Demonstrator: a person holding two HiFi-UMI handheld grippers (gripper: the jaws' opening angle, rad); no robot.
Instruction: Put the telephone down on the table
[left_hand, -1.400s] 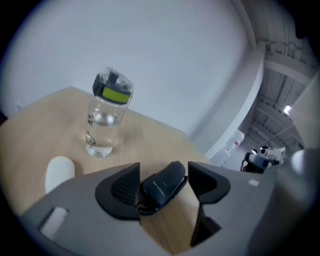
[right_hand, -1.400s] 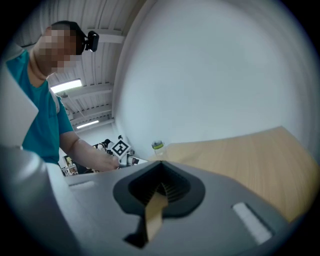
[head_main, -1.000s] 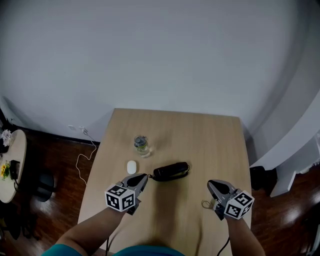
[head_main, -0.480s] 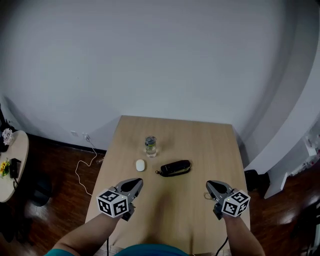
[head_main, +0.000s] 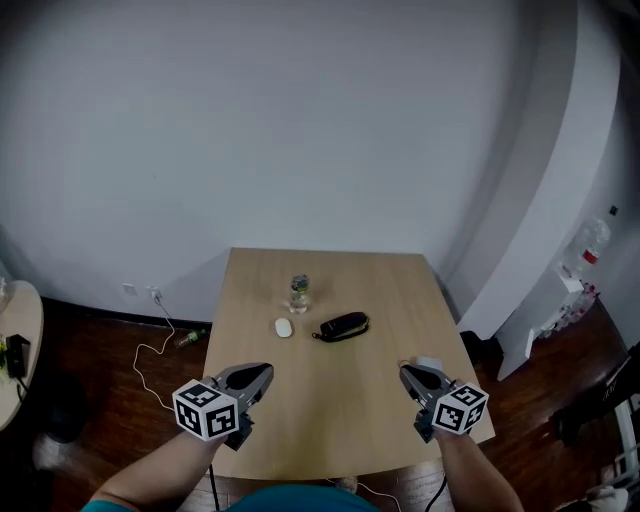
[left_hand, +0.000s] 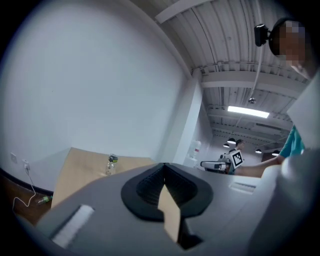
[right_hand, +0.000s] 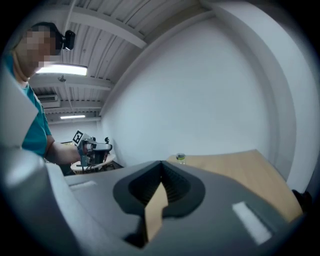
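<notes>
Jaws of the left gripper are pressed together with nothing between them, and those of the right gripper are likewise pressed together and empty. Both grippers hang over the near edge of the light wooden desk, left and right of the person, each well apart from the things on it. The black telephone handset lies flat on the desk near its middle, its coiled cord curled beside it, touched by neither gripper. Just left of it rests a small white oval mouse. Behind the two stands a clear plastic water bottle with a green-banded cap, upright. A white cable trails across the dark wooden floor left of the desk.
</notes>
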